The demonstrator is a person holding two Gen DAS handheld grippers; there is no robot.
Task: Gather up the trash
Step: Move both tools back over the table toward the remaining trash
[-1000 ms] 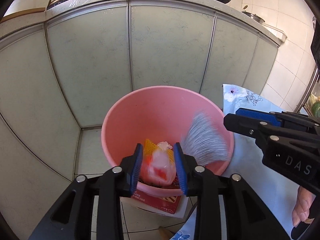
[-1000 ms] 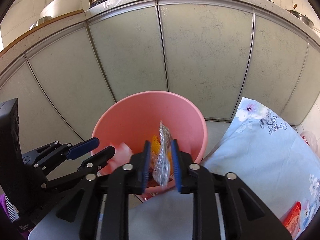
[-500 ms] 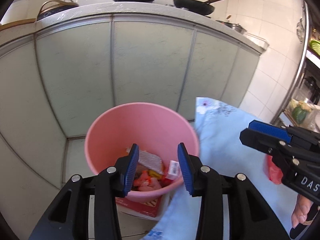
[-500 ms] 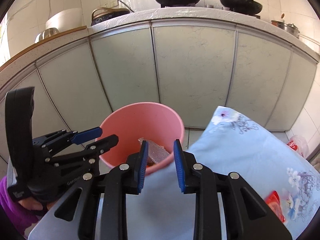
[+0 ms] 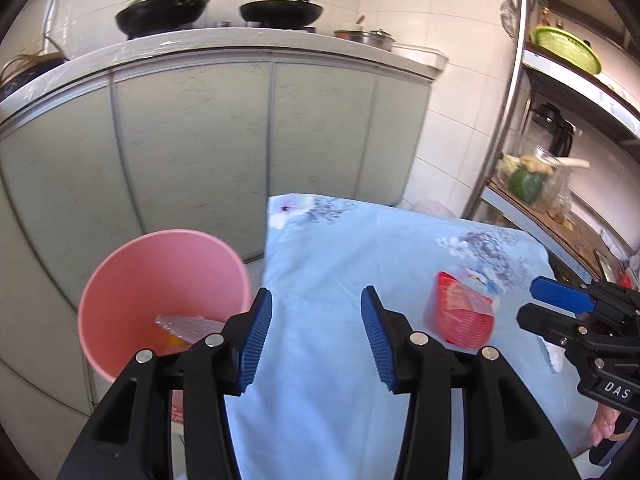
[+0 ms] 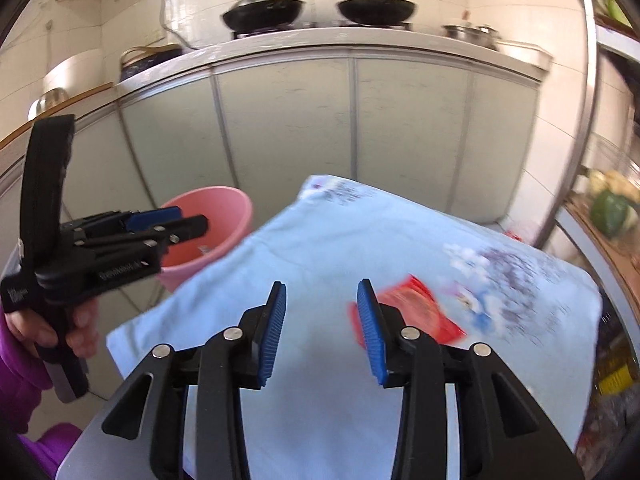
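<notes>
Both tools are empty with jaws that have just been opening: left tool [image 5: 316, 336] and right tool [image 6: 320, 330] hang released over the blue floral cloth [image 5: 340, 272]. The red snack wrapper [image 5: 460, 314] lies on that cloth, and the pink bin [image 5: 120, 280] beside it holds a silvery wrapper [image 5: 188, 326].

Pale green cabinet doors [image 5: 224, 148] run beneath a white countertop [image 5: 256, 42]; white wall tiles [image 5: 452, 112] rise behind, metal shelving [image 5: 516, 92] stands right of them.
</notes>
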